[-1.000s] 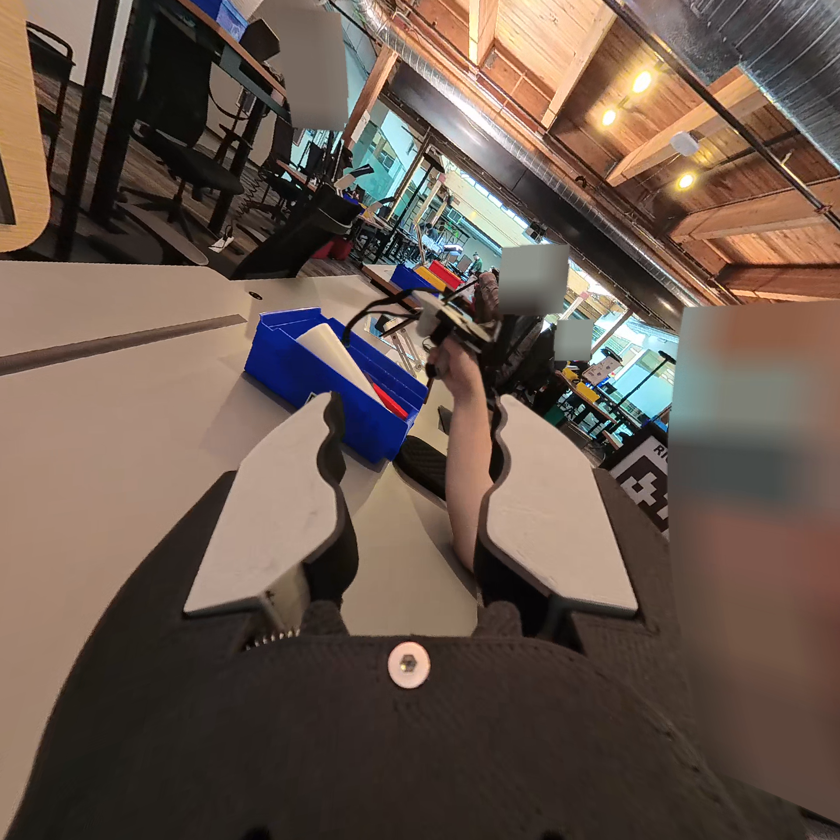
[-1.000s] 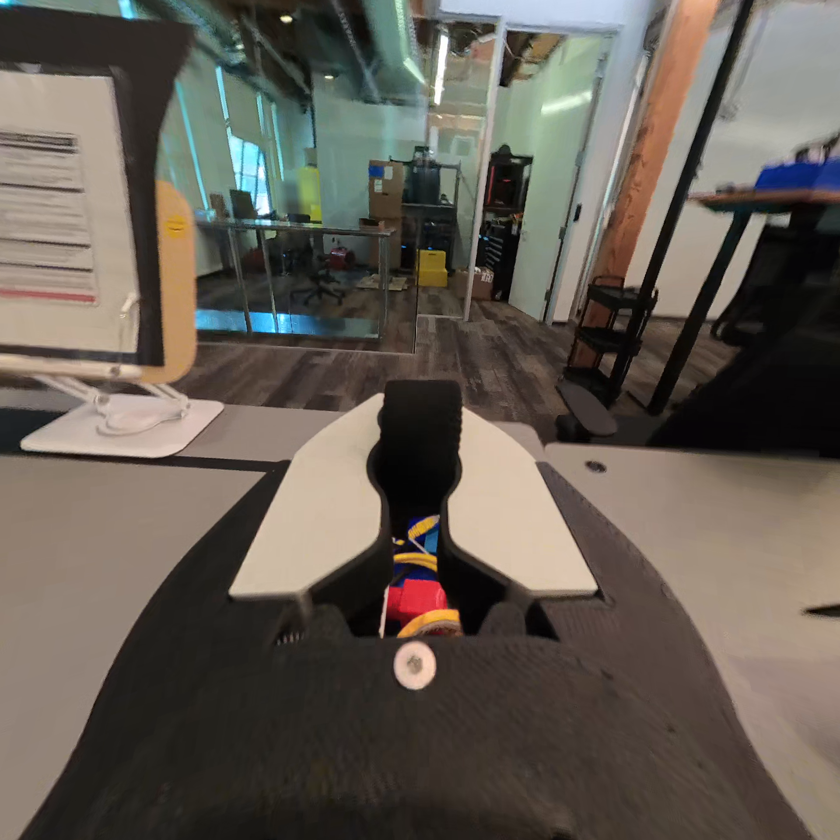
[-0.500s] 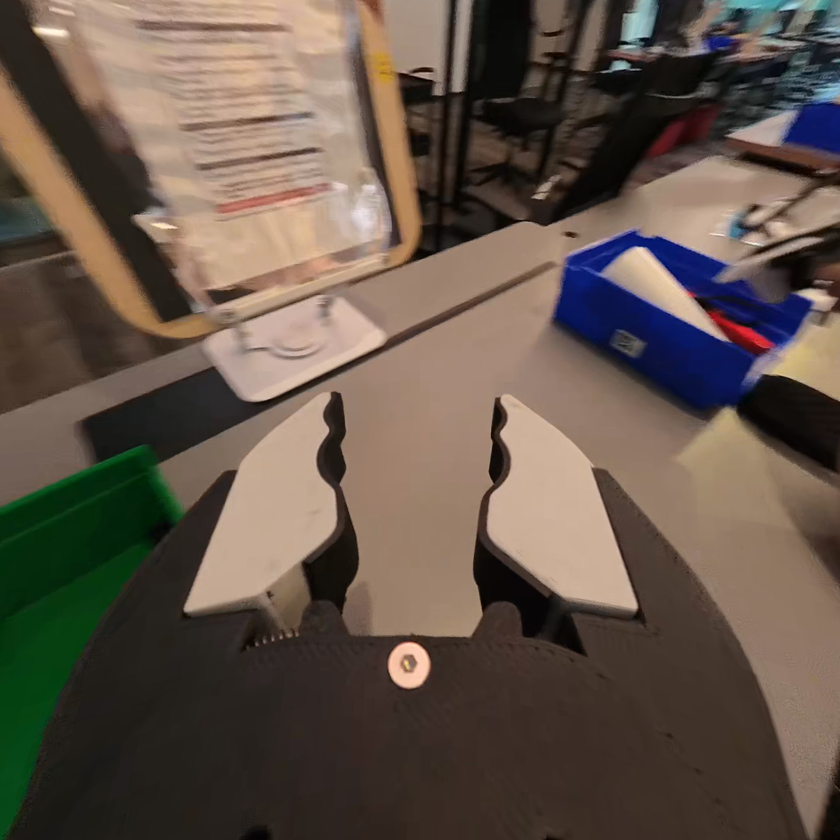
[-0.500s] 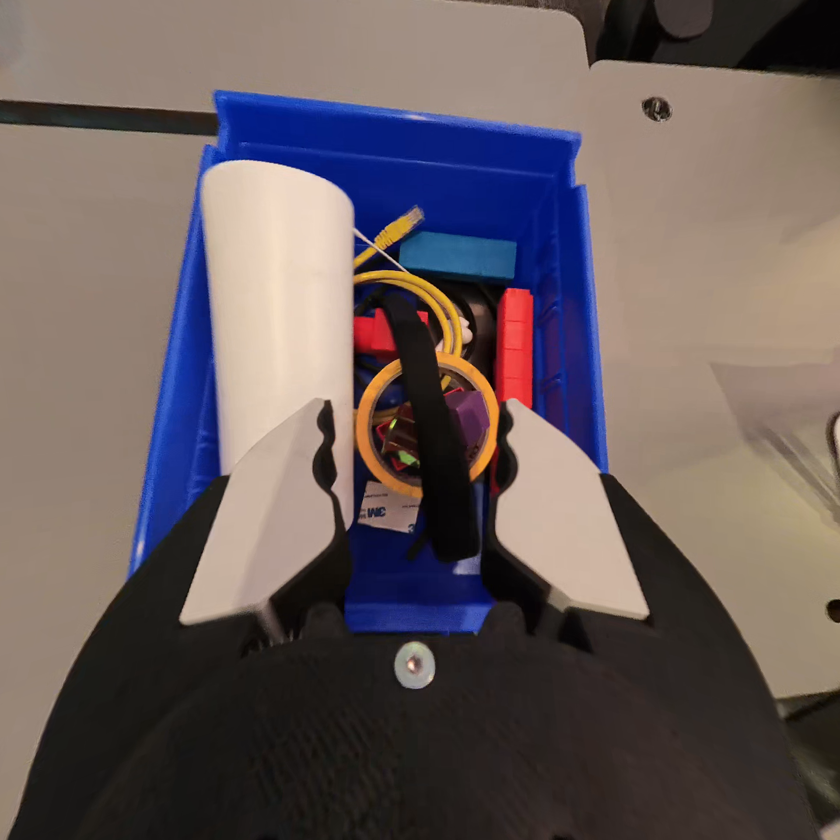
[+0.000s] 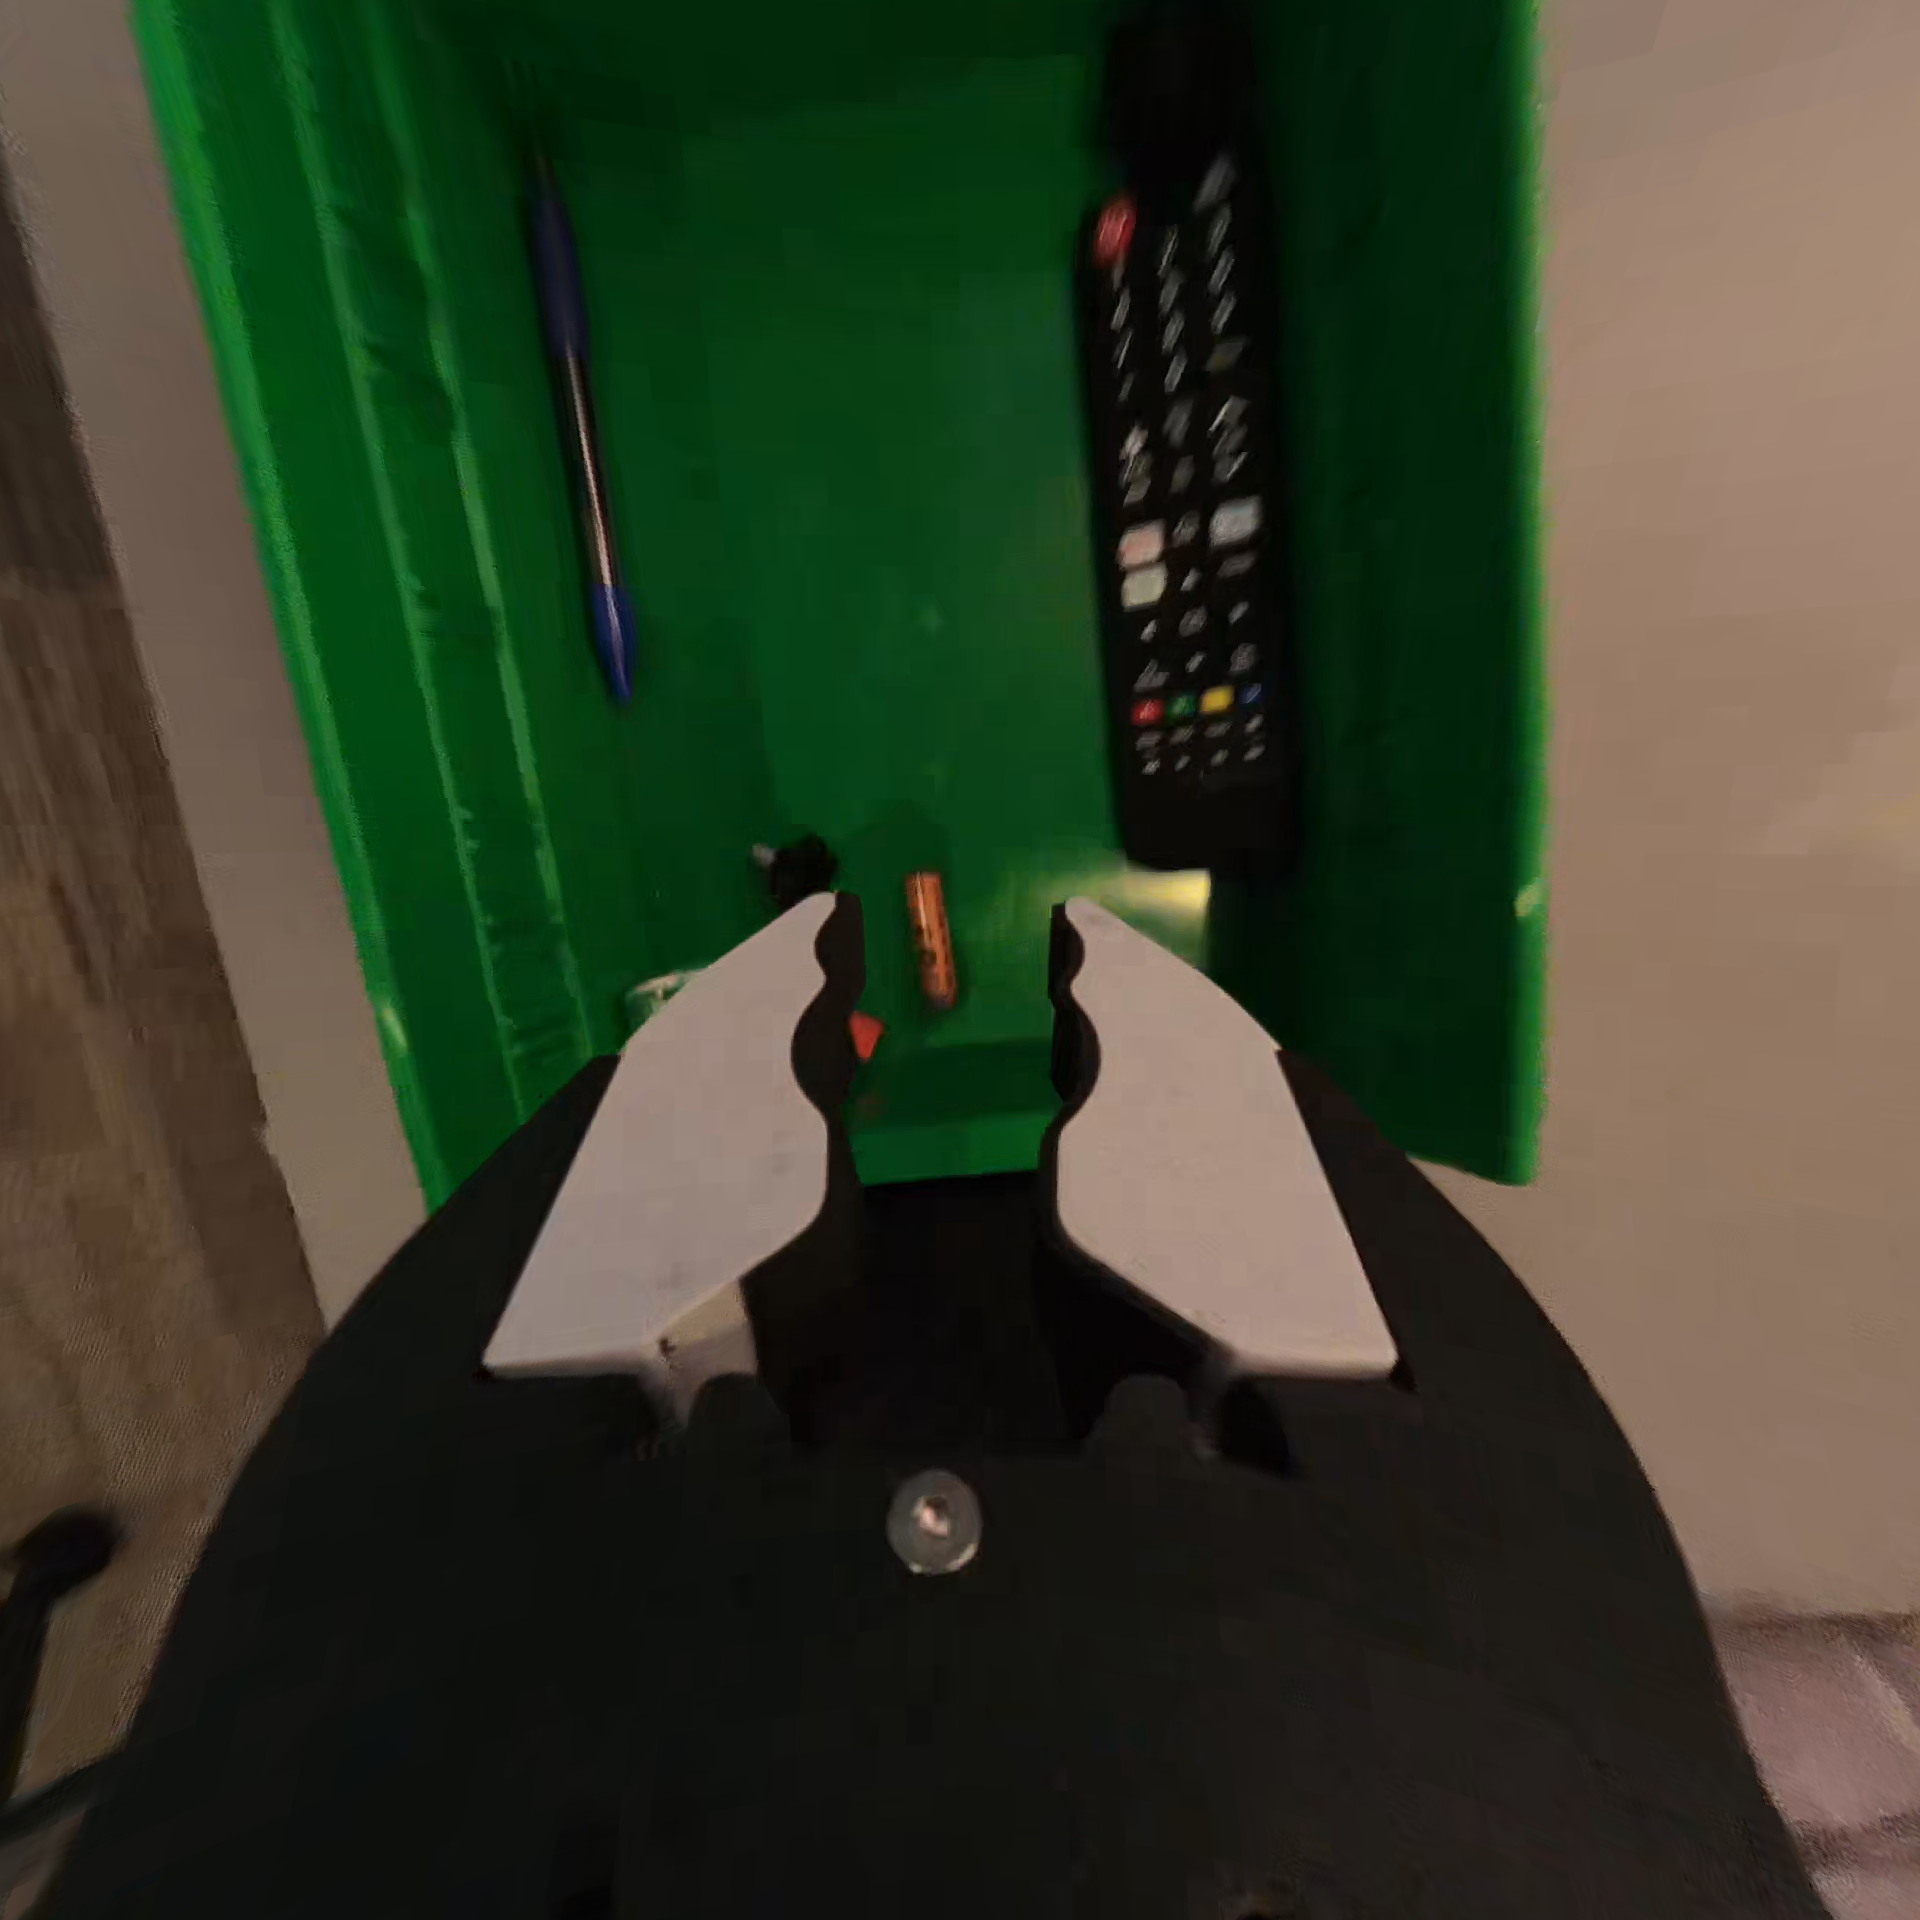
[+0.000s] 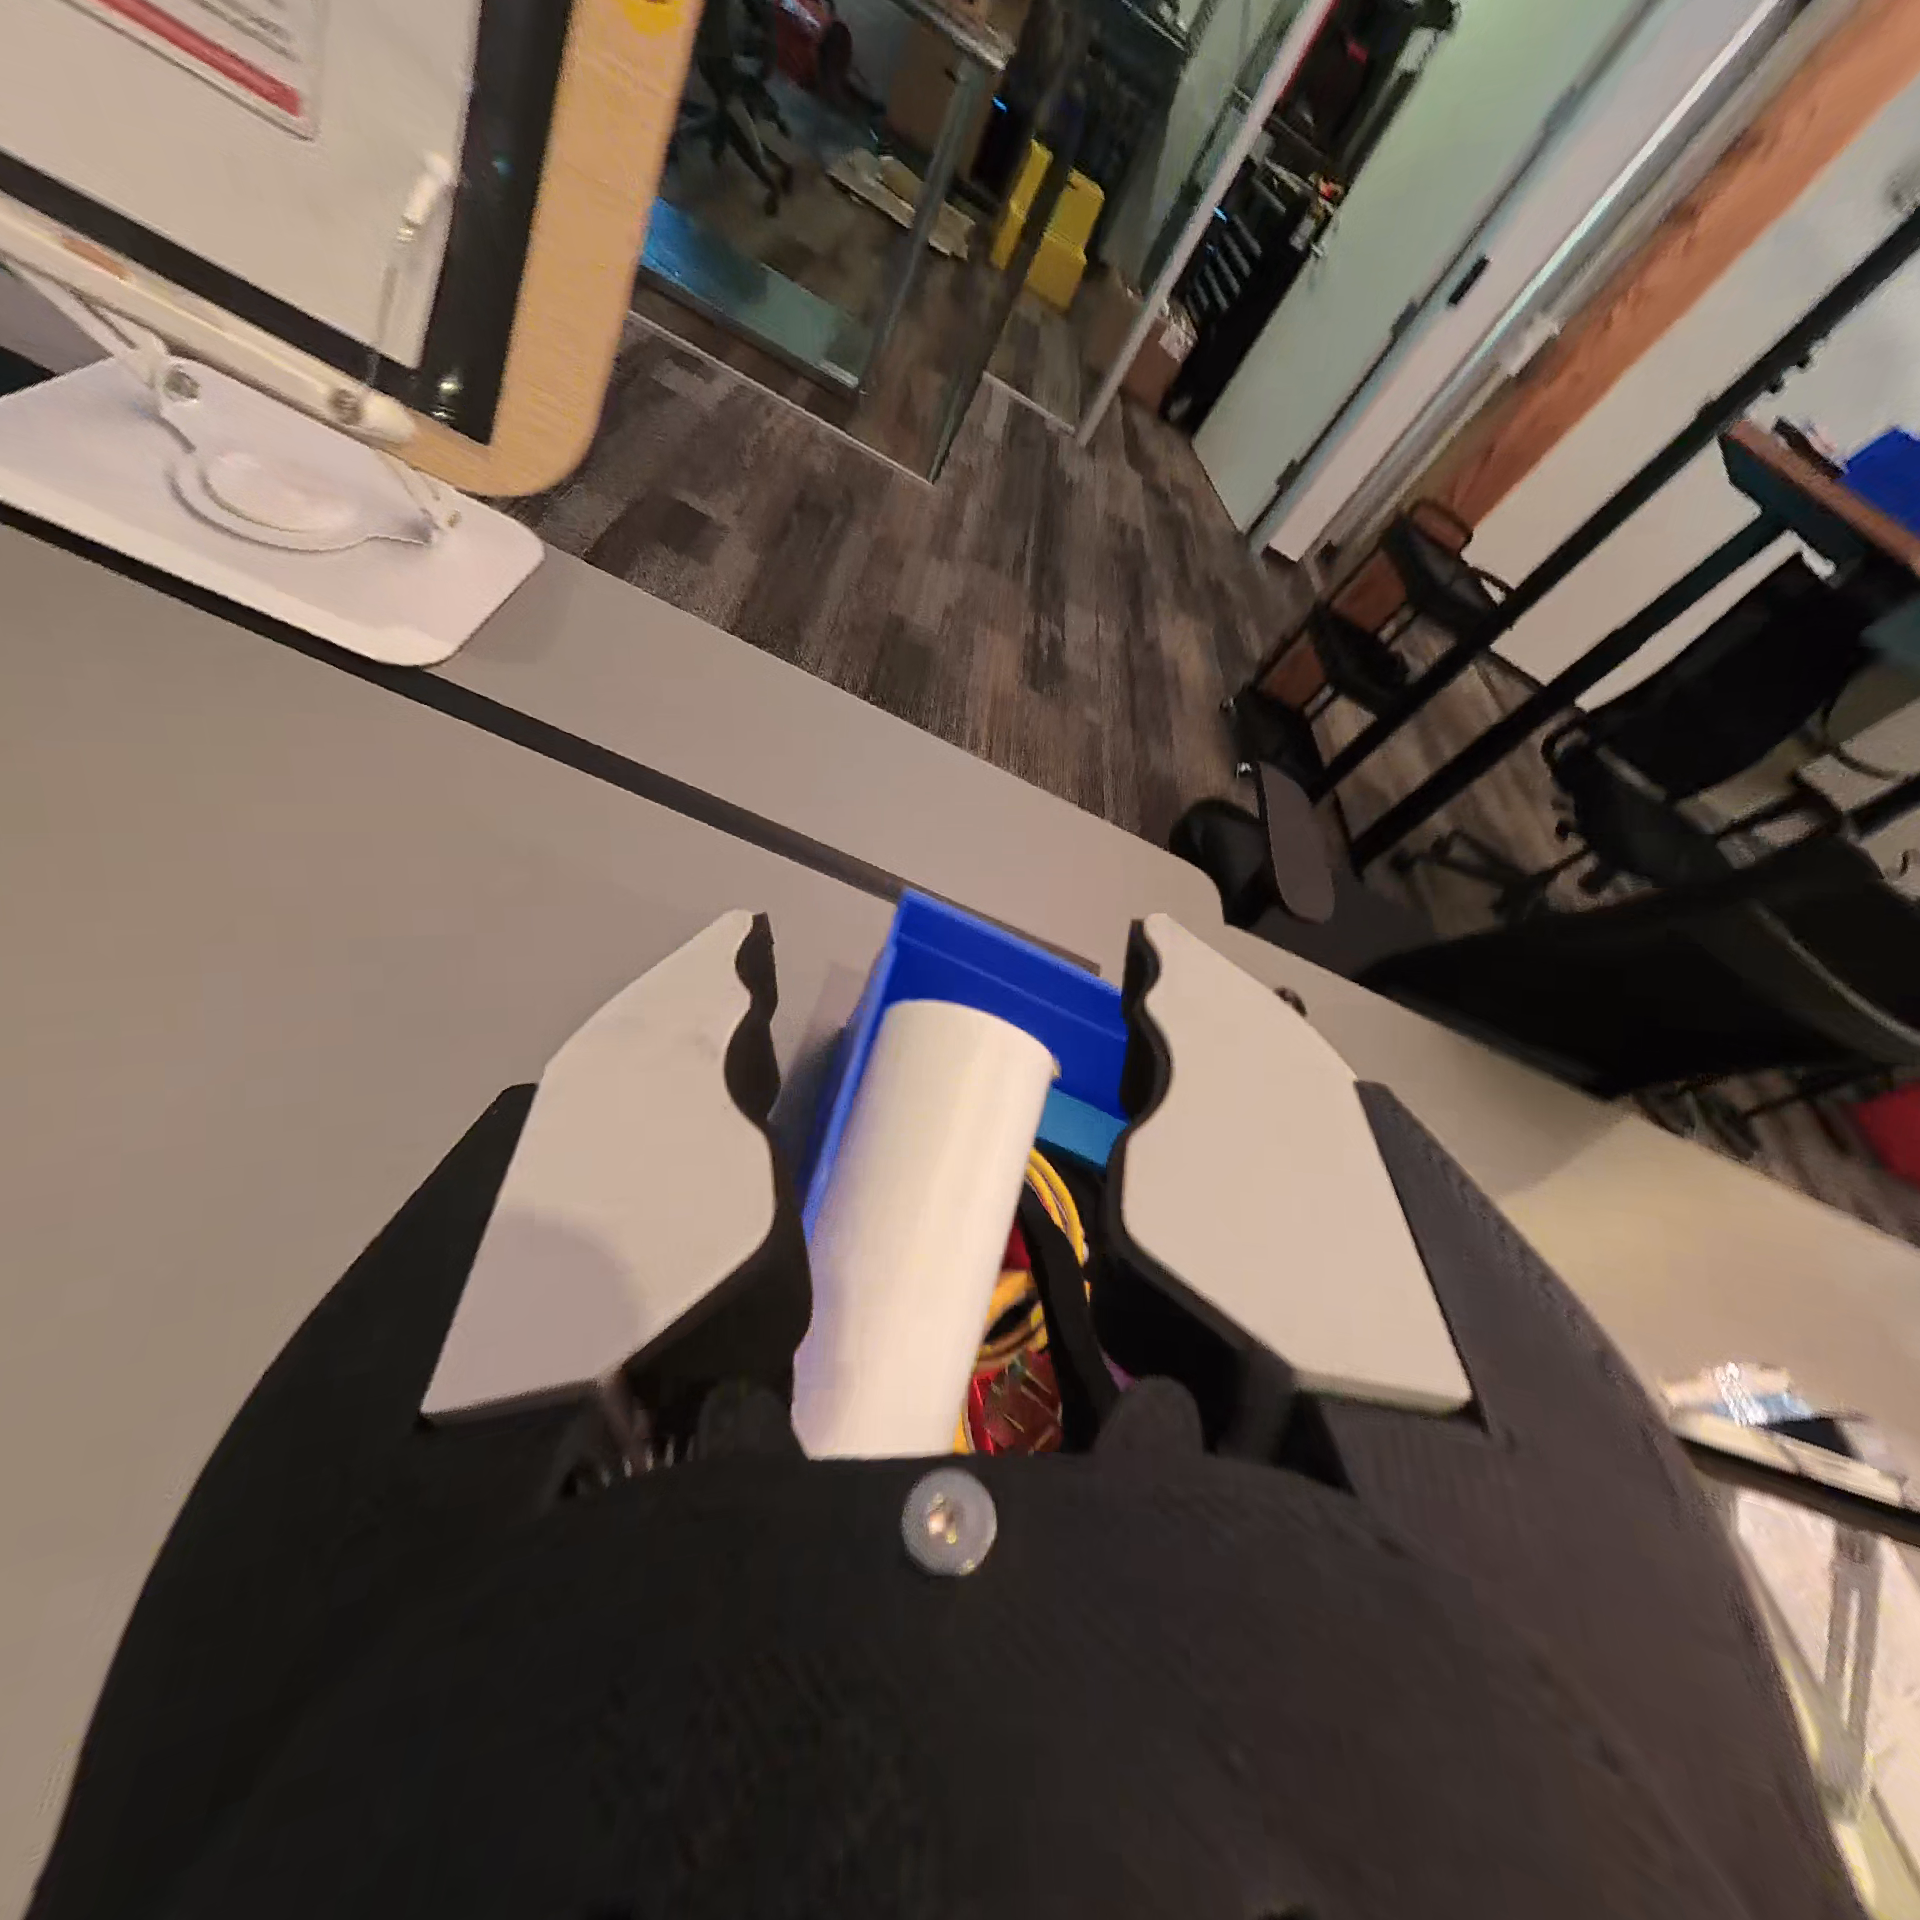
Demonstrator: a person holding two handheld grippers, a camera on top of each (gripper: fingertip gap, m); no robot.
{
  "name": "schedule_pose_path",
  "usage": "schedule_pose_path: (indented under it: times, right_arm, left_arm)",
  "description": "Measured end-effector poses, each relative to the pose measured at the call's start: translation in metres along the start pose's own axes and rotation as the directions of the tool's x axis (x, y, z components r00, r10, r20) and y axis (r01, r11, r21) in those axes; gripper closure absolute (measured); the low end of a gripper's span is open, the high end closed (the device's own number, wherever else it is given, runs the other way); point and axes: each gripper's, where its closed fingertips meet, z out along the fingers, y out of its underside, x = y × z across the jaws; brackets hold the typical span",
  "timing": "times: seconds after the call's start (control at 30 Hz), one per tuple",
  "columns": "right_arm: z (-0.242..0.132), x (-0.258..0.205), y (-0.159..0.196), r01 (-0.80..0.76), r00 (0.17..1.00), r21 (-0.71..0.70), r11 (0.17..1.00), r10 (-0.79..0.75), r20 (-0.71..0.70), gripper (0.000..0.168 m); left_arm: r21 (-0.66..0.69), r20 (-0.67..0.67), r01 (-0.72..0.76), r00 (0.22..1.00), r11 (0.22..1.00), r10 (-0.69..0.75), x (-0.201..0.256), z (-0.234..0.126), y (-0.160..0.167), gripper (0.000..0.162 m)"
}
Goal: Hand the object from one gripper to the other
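Note:
My left gripper (image 5: 953, 914) is open, jaws partly closed, and points down into a green bin (image 5: 1403, 623). A small orange battery (image 5: 930, 940) lies on the bin floor between the fingertips, with a gap to each pad. A blue pen (image 5: 582, 436) lies on the left of the bin and a black remote (image 5: 1190, 520) on the right. My right gripper (image 6: 948, 935) is open and empty above a blue bin (image 6: 987, 977) that holds a white cup (image 6: 925, 1226), a yellow cable (image 6: 1049, 1195) and a black strap (image 6: 1044, 1288).
A small black knob (image 5: 800, 862) and a red piece (image 5: 864, 1034) lie near the left fingertip. A framed sign on a white stand (image 6: 312, 499) stands on the grey table (image 6: 312, 883) at the far left. Chairs and desks stand beyond the table edge. The grippers' ends are close to 65 centimeters from one another. My right tips are about 60 centimeters from the black remote (image 5: 1190, 520), my left tips only 12 centimeters. My left tips are roughly 15 centimeters from the blue pen (image 5: 582, 436).
My right gripper let go of the black strap, which now lies in the blue bin, and has tilted up. My left gripper swung over to the green bin and narrowed its jaws.

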Motion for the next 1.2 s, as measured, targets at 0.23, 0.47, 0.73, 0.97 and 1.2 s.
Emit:
schedule_pose_path:
  times: [0.23, 0.47, 0.73, 0.97, 1.2]
  right_arm:
    - [0.017, -0.039, -0.005, 0.145, 0.989, -0.050, 0.988, -0.143, 0.040, 0.103]
    - [0.018, -0.046, -0.005, 0.184, 0.982, -0.048, 0.982, -0.181, 0.058, 0.103]
    - [0.010, -0.042, -0.010, 0.196, 0.980, -0.020, 0.980, -0.195, 0.046, 0.104]
    - [-0.009, -0.067, -0.054, 0.289, 0.954, 0.207, 0.935, -0.300, 0.025, 0.105]
    - [-0.117, -0.230, -0.127, 0.211, 0.754, 0.846, 0.490, -0.632, 0.178, 0.099]
  left_arm:
    - [-0.327, -0.089, -0.030, 0.996, 0.945, 0.001, 0.004, 0.047, 0.043, 0.128]
    - [-0.432, -0.066, -0.035, 0.998, 0.901, 0.007, -0.002, 0.071, 0.055, 0.131]
    - [-0.445, -0.086, -0.058, 0.996, 0.894, 0.022, -0.002, 0.076, 0.054, 0.152]
    - [0.108, -0.148, -0.106, 0.982, 0.988, 0.121, 0.040, -0.017, -0.028, 0.152]
    - [0.703, -0.596, -0.211, 0.345, 0.679, 0.725, 0.232, -0.175, -0.016, 0.152]
